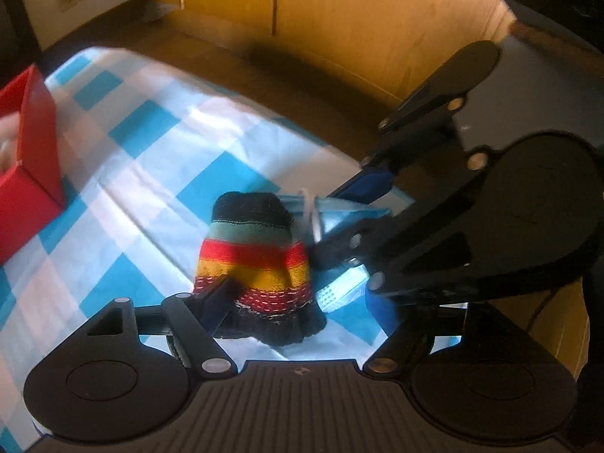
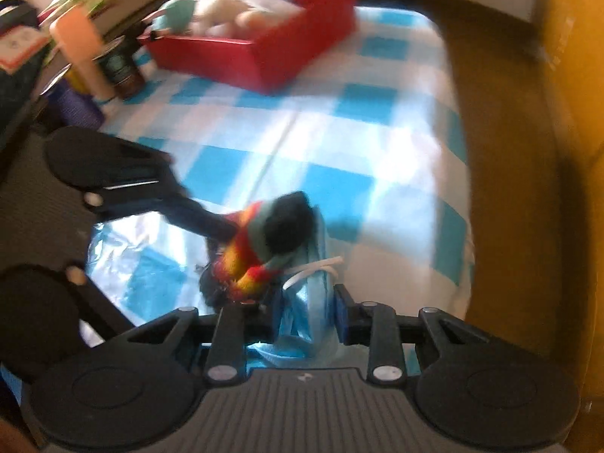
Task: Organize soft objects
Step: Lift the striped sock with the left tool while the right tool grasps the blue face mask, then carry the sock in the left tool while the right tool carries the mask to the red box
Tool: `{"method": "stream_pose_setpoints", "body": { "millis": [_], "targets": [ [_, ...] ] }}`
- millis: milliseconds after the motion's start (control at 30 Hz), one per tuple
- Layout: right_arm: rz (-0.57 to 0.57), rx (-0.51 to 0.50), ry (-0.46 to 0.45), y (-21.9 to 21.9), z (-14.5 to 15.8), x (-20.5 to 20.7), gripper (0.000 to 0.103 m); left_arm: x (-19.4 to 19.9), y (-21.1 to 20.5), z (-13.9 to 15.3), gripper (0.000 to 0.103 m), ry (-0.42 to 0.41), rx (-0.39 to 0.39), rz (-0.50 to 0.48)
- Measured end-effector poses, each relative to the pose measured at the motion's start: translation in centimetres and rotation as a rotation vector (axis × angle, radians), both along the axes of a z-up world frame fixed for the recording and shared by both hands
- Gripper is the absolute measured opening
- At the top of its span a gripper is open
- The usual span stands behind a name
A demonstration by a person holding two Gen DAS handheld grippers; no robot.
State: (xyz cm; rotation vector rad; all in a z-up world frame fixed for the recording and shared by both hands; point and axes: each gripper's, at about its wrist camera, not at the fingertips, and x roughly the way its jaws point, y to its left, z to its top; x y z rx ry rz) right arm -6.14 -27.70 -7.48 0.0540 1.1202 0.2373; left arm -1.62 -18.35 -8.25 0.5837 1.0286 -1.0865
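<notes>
A striped knit hat [image 1: 253, 264], black, teal, red and yellow, lies on the blue-and-white checked cloth [image 1: 151, 173]. My left gripper [image 1: 298, 309] is around its lower edge, its fingers wide apart. A blue face mask [image 1: 339, 215] with white ear loops lies against the hat's right side. My right gripper [image 2: 307, 319] is shut on the mask [image 2: 313, 302], with the hat [image 2: 264, 249] just left of it. The right gripper also shows in the left wrist view [image 1: 339, 241]. The red box [image 2: 264, 49] holds several soft toys [image 2: 226, 15].
The red box also shows at the left edge of the left wrist view [image 1: 26, 166]. Bottles and jars [image 2: 98, 60] stand left of the box. A brown cardboard wall [image 1: 339, 30] runs along the table's far side. The cloth edge drops off on the right [image 2: 468, 188].
</notes>
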Motion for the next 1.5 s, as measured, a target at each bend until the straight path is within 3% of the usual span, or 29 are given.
{"method": "stream_pose_setpoints", "body": {
  "millis": [133,233,433,533,667,767,867,933,1000,1167,1300,1500],
  "targets": [
    [-0.022,-0.026,0.012,-1.0,-0.1,-0.3,0.008,1.8,0.4,0.1,0.066,-0.011,0.007,0.038],
    [-0.068,-0.098,0.037,-2.3,-0.7,-0.7,0.007,3.0,0.7,0.4,0.067,-0.019,0.016,0.065],
    [-0.066,-0.088,0.032,-2.5,-0.7,-0.6,0.008,4.6,0.4,1.4,0.076,-0.008,-0.046,0.146],
    [-0.052,-0.100,0.034,-1.9,-1.0,-0.4,0.008,4.3,-1.0,0.8,0.077,-0.072,-0.004,0.138],
    [-0.065,-0.081,0.034,-1.8,-1.0,-0.2,0.009,4.3,-2.0,-0.6,0.076,-0.087,0.062,0.132],
    [-0.093,-0.031,0.045,-2.5,-1.0,0.0,0.018,4.1,-1.1,-0.7,0.077,-0.095,0.068,0.136],
    [-0.096,-0.055,0.041,-2.2,-1.1,0.2,0.023,4.3,-0.4,-0.6,0.070,-0.091,0.049,0.189],
    [-0.087,-0.082,0.038,-1.7,-1.1,0.3,0.023,4.2,-0.3,-0.3,0.059,-0.105,0.043,0.225],
    [-0.083,-0.087,0.035,-1.5,-1.1,0.3,0.023,4.3,-0.2,0.2,0.035,-0.102,0.041,0.238],
    [-0.122,-0.069,0.039,-2.3,-1.0,0.1,0.022,5.0,0.5,0.4,0.030,-0.075,0.047,0.286],
    [-0.129,-0.052,0.028,-2.1,-0.7,0.4,0.013,5.2,1.5,0.6,0.028,-0.074,0.053,0.319],
    [-0.149,-0.018,-0.008,-1.5,0.3,1.1,0.008,6.0,3.3,1.3,0.024,-0.064,0.043,0.389]
  ]
}}
